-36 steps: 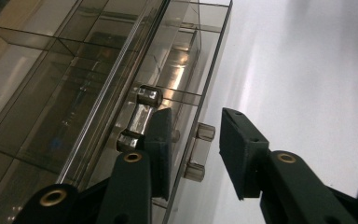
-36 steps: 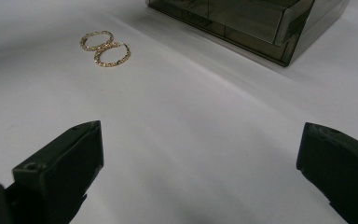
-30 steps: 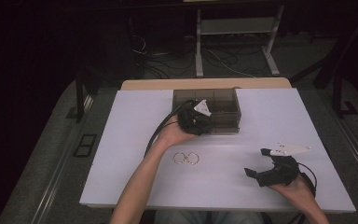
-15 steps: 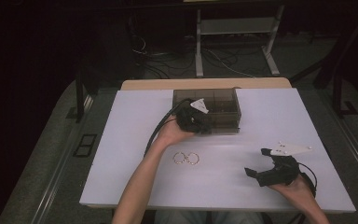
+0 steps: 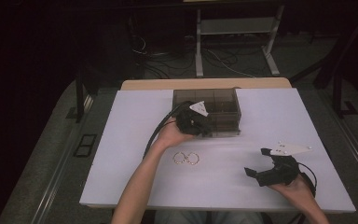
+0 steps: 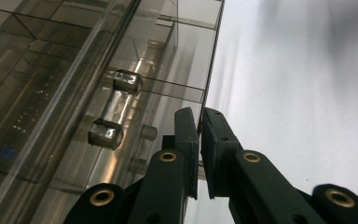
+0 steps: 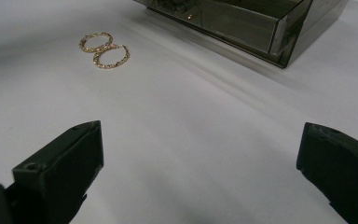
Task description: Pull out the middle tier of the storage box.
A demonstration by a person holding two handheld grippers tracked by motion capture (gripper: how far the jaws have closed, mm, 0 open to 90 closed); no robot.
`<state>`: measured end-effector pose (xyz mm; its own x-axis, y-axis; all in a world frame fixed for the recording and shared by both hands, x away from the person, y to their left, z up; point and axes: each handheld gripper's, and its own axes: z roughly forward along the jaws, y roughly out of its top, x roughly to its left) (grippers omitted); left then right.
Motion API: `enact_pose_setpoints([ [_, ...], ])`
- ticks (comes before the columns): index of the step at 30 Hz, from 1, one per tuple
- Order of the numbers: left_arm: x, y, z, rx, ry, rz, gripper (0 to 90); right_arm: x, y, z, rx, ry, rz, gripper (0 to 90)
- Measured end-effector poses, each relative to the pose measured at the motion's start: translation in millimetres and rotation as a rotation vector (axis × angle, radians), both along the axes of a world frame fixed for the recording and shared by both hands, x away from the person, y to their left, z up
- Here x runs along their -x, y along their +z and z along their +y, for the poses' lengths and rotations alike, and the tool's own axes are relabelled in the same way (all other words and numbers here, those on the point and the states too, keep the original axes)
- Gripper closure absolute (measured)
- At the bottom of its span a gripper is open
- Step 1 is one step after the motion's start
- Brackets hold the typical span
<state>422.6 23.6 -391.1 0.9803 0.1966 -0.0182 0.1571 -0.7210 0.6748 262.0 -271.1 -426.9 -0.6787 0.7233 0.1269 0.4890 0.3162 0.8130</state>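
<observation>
One white counter [image 5: 121, 154] carries all items; the smoked transparent box [image 5: 223, 105] with inner compartments stands at its far middle and serves as reference. On the box front, the left gripper view shows a clear bar handle [image 6: 115, 108] mounted on two posts.

The left gripper [image 5: 193, 122] sits against the near left front of the box, held by the left hand [image 5: 173, 135]. In the left gripper view its fingers [image 6: 186, 140] are drawn nearly together, straddling a thin vertical edge of the box wall; actual contact with that edge cannot be confirmed.

The right gripper [image 5: 265, 170] lies well apart from the box, toward the near right of the counter, held by the right hand [image 5: 296, 189]. Its fingers [image 7: 60, 163] stand wide apart over bare counter, holding nothing.

Two gold hoop earrings [image 5: 187, 158] lie flat on the counter just in front of the box, below the left hand, touching each other side by side.
</observation>
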Motion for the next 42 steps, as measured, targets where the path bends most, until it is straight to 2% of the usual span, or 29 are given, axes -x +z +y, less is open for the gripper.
enact_pose_setpoints([
  [12,5.7,-1.1,0.9,0.009,-0.002,0.006,84.8,-0.1,0.0,-0.1,-0.001,-0.003,0.002,0.0],
  [23,14.3,-1.5,0.9,0.001,-0.015,0.003,84.8,-0.6,-0.4,0.5,0.005,-0.001,0.001,0.0],
  [27,19.1,-1.2,1.1,-0.007,-0.006,-0.018,84.5,-0.8,-0.6,1.3,0.006,0.0,0.001,0.0],
  [42,30.2,-2.3,1.6,-0.011,-0.011,-0.011,84.5,-1.7,-1.0,1.7,0.011,0.0,0.0,0.0],
])
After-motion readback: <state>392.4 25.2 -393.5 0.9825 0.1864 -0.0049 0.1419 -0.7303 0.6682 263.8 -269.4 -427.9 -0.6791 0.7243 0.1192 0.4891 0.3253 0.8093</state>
